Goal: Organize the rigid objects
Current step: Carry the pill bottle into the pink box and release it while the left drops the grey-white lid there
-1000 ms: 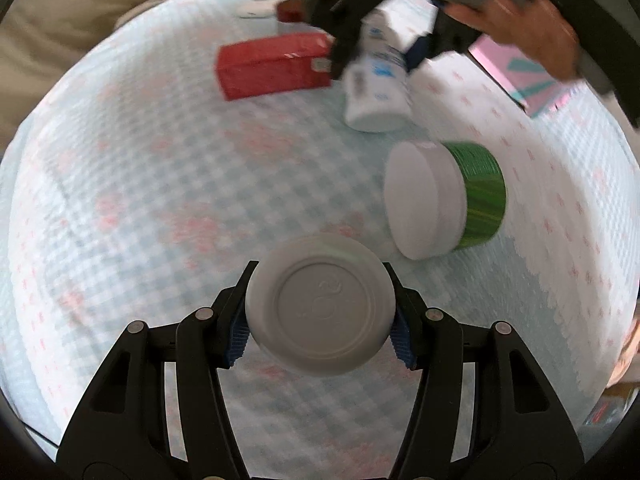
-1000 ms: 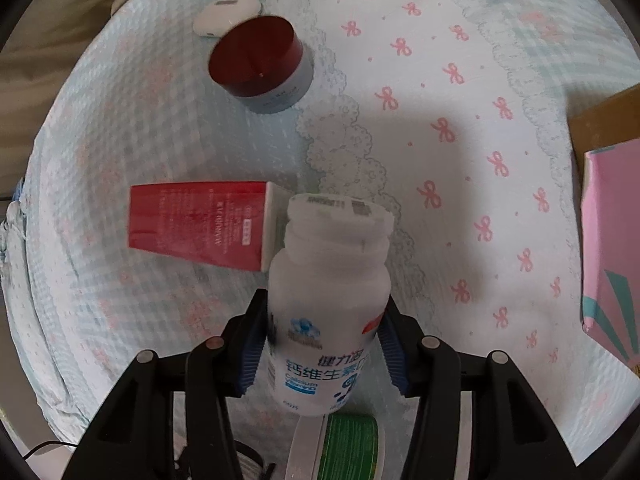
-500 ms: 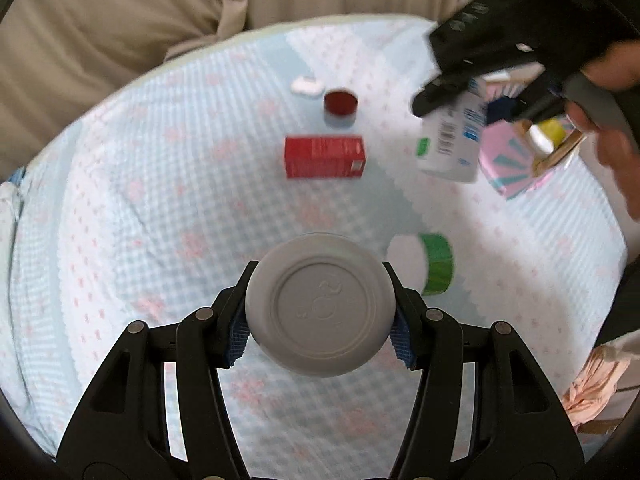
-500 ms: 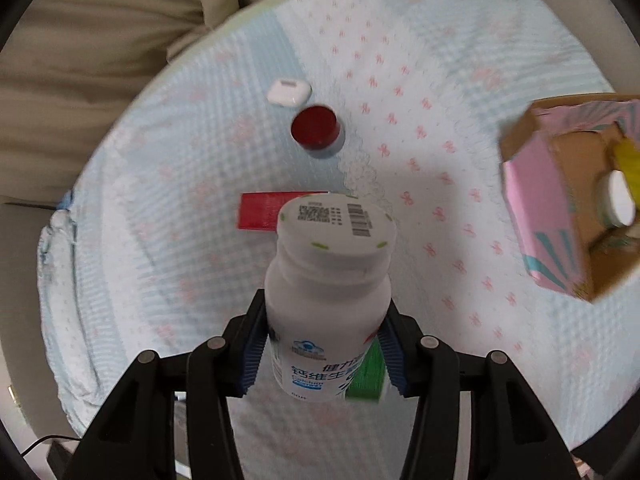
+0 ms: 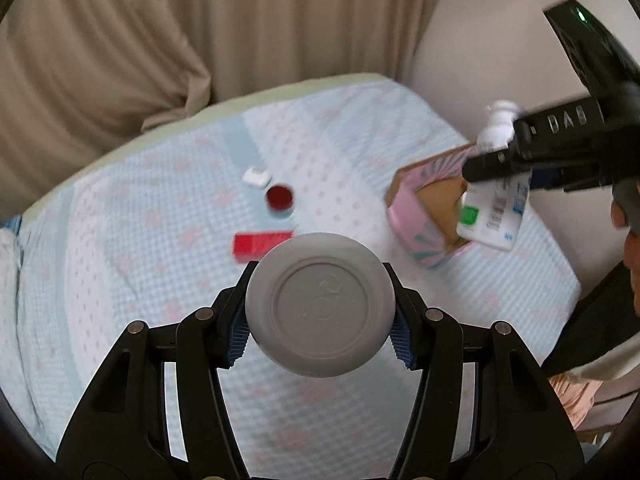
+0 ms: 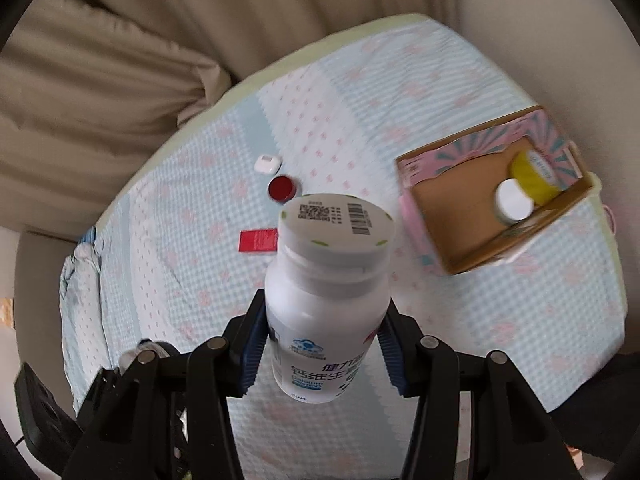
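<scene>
My left gripper [image 5: 320, 332] is shut on a round grey-white jar [image 5: 320, 304], held high above the bed. My right gripper [image 6: 322, 356] is shut on a white supplement bottle [image 6: 328, 280], also high up; in the left wrist view that bottle [image 5: 494, 208] hangs over the pink cardboard box [image 5: 420, 216]. The open box [image 6: 460, 216] holds a yellow jar [image 6: 534, 172] and a white-capped item [image 6: 512, 200]. On the bed lie a red box [image 6: 258, 240], a red-lidded jar [image 6: 282, 189] and a small white case [image 6: 267, 163].
The bed has a light blue checked cover [image 5: 160, 280] with pink bows. Beige curtains [image 5: 160, 40] hang behind it and a wall stands at the right. The red box [image 5: 256, 244], red jar [image 5: 279, 197] and white case [image 5: 256, 176] also show in the left wrist view.
Both grippers have risen well above the bed with their objects. The right gripper has carried the bottle right, over the pink box. The green-labelled jar is out of view.
</scene>
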A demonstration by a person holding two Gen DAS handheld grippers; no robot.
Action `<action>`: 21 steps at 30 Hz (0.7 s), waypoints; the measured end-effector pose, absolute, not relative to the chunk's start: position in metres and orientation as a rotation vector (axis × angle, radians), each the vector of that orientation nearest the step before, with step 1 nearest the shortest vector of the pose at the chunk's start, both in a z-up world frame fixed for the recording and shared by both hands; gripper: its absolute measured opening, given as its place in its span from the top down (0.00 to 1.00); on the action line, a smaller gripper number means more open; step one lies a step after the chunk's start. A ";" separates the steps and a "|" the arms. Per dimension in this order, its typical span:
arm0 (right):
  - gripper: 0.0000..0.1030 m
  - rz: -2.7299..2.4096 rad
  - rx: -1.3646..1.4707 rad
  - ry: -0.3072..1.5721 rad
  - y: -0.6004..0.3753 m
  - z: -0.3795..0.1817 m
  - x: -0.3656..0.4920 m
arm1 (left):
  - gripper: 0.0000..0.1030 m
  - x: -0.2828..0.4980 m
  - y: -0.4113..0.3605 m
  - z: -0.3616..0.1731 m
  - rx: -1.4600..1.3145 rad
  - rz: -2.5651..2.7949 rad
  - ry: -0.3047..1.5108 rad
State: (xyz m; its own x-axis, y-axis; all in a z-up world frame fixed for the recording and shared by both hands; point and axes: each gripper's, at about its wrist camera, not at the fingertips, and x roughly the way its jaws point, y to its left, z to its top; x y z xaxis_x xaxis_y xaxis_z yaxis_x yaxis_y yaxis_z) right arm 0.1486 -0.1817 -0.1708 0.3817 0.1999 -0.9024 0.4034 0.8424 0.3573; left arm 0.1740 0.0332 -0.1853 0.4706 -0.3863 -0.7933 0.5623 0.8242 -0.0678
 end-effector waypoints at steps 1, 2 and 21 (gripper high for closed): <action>0.54 -0.146 0.588 1.182 -0.191 -0.166 0.143 | 0.48 0.174 0.027 -0.181 0.212 -0.589 0.907; 0.54 -0.151 0.589 1.175 -0.200 -0.162 0.138 | 0.48 0.174 0.018 -0.176 0.211 -0.589 0.904; 0.54 -0.045 0.573 1.236 -0.400 -0.206 0.134 | 0.48 0.173 -0.191 -0.197 0.138 -0.483 1.006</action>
State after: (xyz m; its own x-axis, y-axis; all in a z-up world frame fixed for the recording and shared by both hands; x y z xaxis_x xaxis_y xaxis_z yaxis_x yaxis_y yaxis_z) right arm 0.1338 -0.3998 -0.2056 0.3466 0.2705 -0.8982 0.3350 0.8587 0.3879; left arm 0.1726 -0.1912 -0.1968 0.4398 -0.3251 -0.8372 0.4502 0.8864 -0.1077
